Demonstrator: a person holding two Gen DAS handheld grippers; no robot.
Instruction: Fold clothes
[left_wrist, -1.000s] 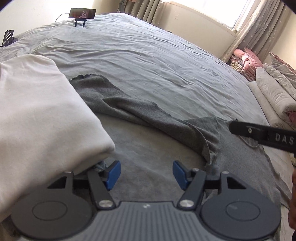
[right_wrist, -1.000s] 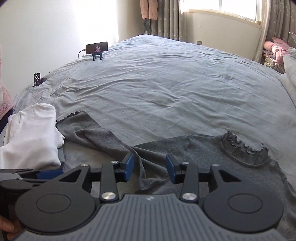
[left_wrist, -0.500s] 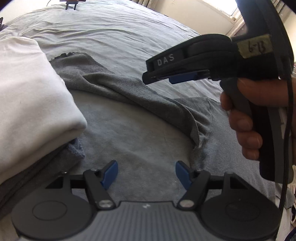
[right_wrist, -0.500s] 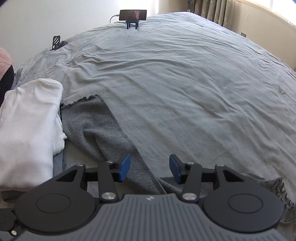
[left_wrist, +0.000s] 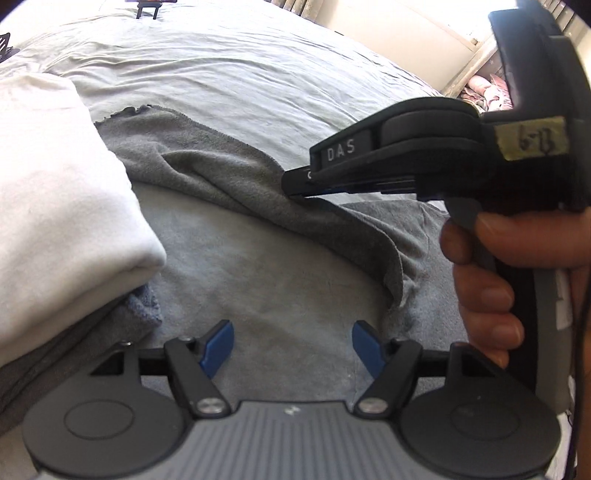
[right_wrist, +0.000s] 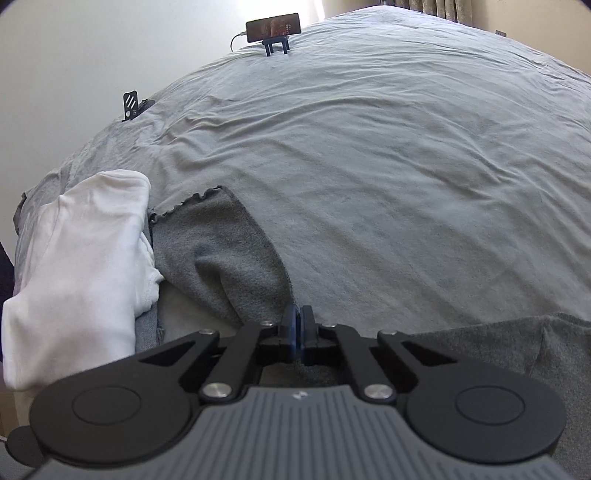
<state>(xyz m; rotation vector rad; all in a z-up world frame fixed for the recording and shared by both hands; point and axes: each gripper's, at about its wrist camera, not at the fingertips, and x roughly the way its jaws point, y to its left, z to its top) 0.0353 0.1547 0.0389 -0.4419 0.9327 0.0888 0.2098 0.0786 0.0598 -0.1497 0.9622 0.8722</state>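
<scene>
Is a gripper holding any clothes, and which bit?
The right gripper is shut on the gray top's sleeve, pinching its folded edge midway along. The left gripper holds nothing.

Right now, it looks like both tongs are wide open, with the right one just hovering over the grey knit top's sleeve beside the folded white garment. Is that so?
Not quite. Only the left tongs are open. The right tongs are shut on the grey knit top's sleeve, as the right wrist view shows. The sleeve does lie beside the folded white garment.

Bright daylight from window (left_wrist: 476, 22); glare there, fisheye edge bending, mild softness.
</scene>
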